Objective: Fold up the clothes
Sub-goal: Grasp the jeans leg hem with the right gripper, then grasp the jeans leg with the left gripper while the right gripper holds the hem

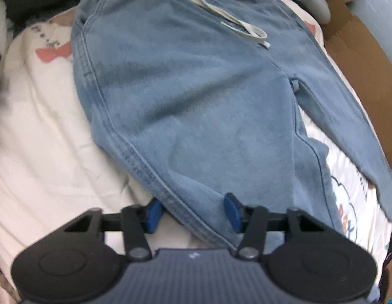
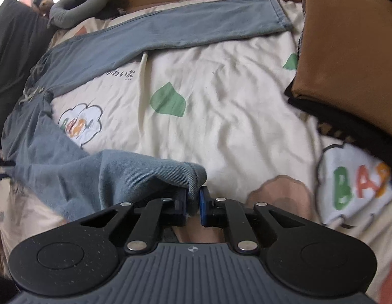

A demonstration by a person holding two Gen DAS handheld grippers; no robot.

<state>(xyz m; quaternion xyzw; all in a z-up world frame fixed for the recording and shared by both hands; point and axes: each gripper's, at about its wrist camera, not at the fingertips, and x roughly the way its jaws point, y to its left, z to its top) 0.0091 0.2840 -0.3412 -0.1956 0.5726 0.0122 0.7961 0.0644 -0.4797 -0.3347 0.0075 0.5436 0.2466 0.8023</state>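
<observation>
The light-blue denim drawstring trousers (image 1: 196, 88) lie spread flat on a cream printed bedsheet (image 2: 233, 101), waistband far, legs splayed apart. The right claw (image 2: 193, 202) is pressed together, pinching the hem of the near leg (image 2: 193, 177) and bunching it. The left claw (image 1: 193, 212) stands spread, straddling that leg's outer side seam (image 1: 150, 169); its pads seem not to press the cloth. The denim looks soft and limp yet weighty, likely to sag, so seams and hems offer the firmest hold.
</observation>
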